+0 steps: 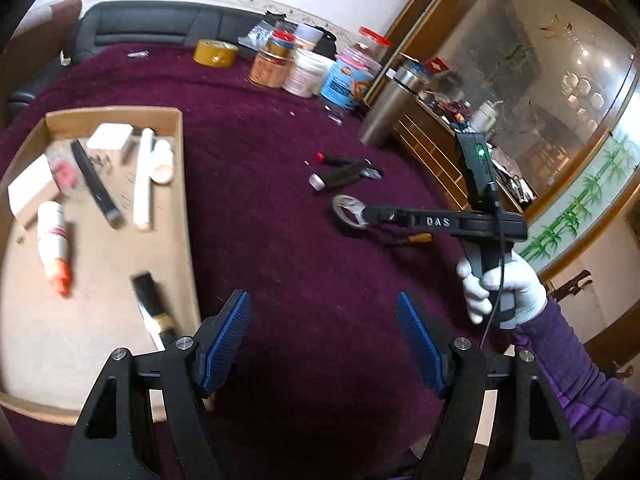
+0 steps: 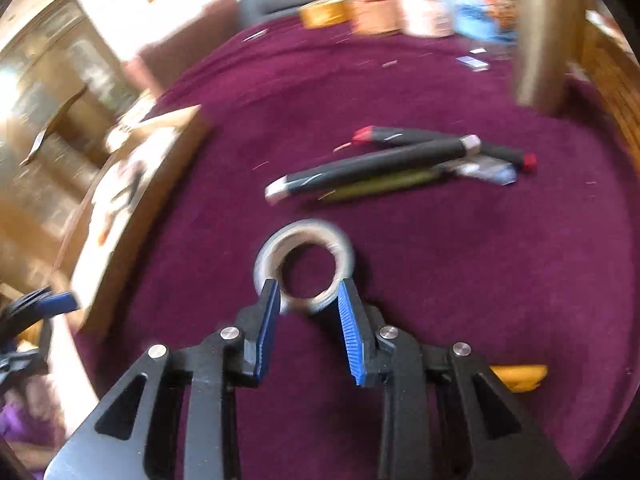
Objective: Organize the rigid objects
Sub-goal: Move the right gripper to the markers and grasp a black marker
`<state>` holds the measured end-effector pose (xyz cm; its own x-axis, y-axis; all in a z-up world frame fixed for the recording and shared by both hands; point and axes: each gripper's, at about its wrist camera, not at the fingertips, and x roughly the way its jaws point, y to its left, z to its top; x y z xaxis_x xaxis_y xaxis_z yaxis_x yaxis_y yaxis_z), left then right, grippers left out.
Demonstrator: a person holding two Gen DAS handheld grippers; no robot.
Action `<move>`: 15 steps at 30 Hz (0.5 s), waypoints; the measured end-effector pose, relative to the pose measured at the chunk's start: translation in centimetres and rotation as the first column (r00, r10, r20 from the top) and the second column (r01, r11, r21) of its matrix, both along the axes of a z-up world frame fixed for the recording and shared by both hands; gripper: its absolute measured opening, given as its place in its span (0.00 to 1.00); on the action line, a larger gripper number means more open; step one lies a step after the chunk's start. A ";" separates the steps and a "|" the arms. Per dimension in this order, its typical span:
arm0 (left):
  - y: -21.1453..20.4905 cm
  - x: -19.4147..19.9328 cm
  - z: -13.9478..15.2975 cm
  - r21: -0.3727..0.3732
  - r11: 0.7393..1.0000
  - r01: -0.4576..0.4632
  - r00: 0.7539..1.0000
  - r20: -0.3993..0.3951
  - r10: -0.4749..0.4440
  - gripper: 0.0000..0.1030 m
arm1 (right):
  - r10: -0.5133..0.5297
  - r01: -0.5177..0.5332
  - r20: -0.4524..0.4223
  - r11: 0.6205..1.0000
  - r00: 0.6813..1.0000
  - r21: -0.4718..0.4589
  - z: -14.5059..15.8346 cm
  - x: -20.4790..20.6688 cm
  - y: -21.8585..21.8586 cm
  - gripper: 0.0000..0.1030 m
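Note:
A silver tape ring [image 2: 304,230] sits between the blue pads of my right gripper [image 2: 309,286], which is shut on its sides. In the left wrist view that gripper [image 1: 360,214] holds the ring [image 1: 340,216] just above the purple cloth, with a white-gloved hand [image 1: 504,292] on its handle. My left gripper [image 1: 323,300] stands open over bare cloth, nothing between its fingers, beside a cardboard tray [image 1: 100,320]. The tray [image 2: 132,216] holds white tubes, white boxes, a black bar and a brush. A few dark markers [image 2: 380,162] lie past the ring.
Jars and tubs [image 1: 272,68] and a yellow tape roll [image 1: 215,53] stand at the back of the cloth. A metal cylinder [image 1: 384,112] stands by a wooden cabinet [image 1: 432,148] on the right. A small yellow object [image 2: 520,376] lies under the right gripper.

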<state>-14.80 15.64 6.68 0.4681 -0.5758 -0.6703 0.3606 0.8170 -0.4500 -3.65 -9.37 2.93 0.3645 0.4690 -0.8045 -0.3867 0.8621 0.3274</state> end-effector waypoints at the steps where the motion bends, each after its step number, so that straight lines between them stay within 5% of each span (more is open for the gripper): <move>1: -0.1 -0.3 0.0 -0.005 1.000 0.006 1.000 -0.003 -0.006 0.68 | -0.039 0.038 0.028 0.999 0.999 0.011 0.7 0.0 -0.5 0.27; 3: -0.2 -0.9 -0.1 -0.017 1.000 0.013 1.000 -0.011 -0.013 0.68 | -0.184 0.180 0.077 0.982 0.980 0.053 2.3 1.1 -2.7 0.28; 5: -0.2 -1.3 -0.2 -0.026 1.000 0.008 1.000 -0.018 -0.008 0.68 | -0.309 0.302 0.059 0.948 0.949 0.103 2.4 2.6 -4.7 0.49; 6: -0.2 -1.5 -0.3 -0.034 0.999 0.006 1.000 -0.021 -0.007 0.68 | -0.350 0.343 0.036 0.932 0.936 0.117 2.1 3.4 -5.3 0.52; 12: 0.4 -2.3 -0.7 -0.072 0.997 -0.016 0.999 -0.047 0.013 0.68 | -0.460 0.490 -0.191 0.858 0.867 0.156 -1.5 9.1 -5.0 0.51; 15: 0.7 -2.6 -0.9 -0.077 0.997 -0.027 0.998 -0.058 0.023 0.68 | -0.485 0.501 -0.161 0.862 0.860 0.078 -2.0 9.7 -2.5 0.52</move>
